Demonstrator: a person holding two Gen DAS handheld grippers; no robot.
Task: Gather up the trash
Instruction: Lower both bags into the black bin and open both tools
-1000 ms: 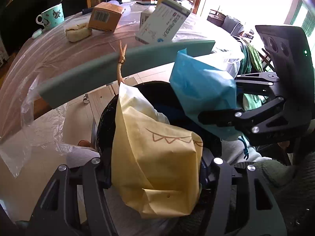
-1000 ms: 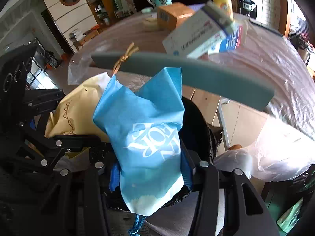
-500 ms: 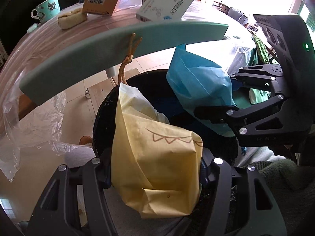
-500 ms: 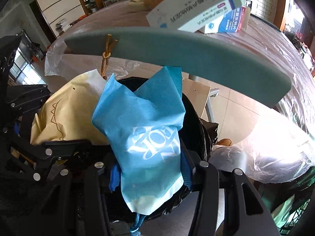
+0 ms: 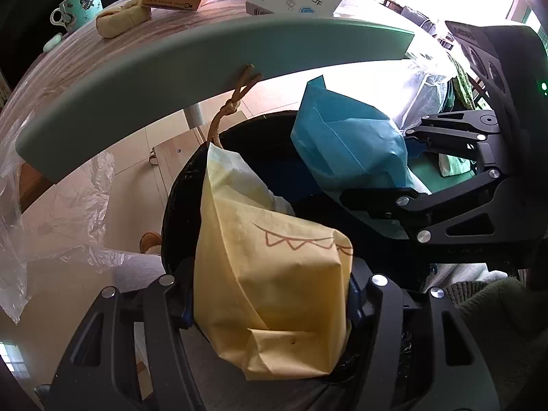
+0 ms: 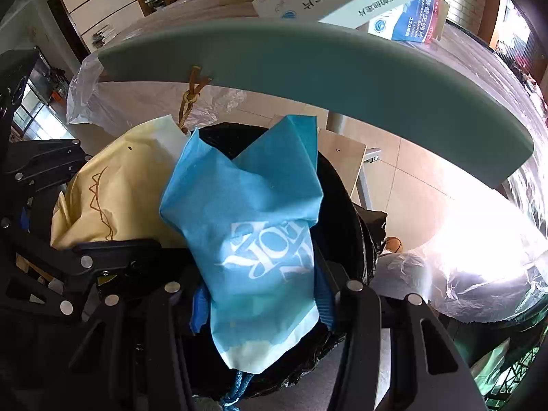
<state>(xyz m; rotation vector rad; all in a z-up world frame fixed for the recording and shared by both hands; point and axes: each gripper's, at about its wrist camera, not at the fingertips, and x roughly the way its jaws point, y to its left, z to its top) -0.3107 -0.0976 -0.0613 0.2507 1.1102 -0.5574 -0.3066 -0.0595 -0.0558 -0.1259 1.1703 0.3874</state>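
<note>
Over the black bin [image 5: 239, 133], 2 tools clamp yellow bag [image 5: 274, 274] and blue bag [image 6: 253, 233].

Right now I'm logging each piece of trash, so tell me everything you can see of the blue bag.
The blue bag is a crumpled, paper-like pouch with white lettering on its front and a pale bottom edge. Its open top is torn into ragged points. The right hand-held gripper pinches it near the bottom, holding it upright over the black-lined bin, beside the yellow bag.
</note>
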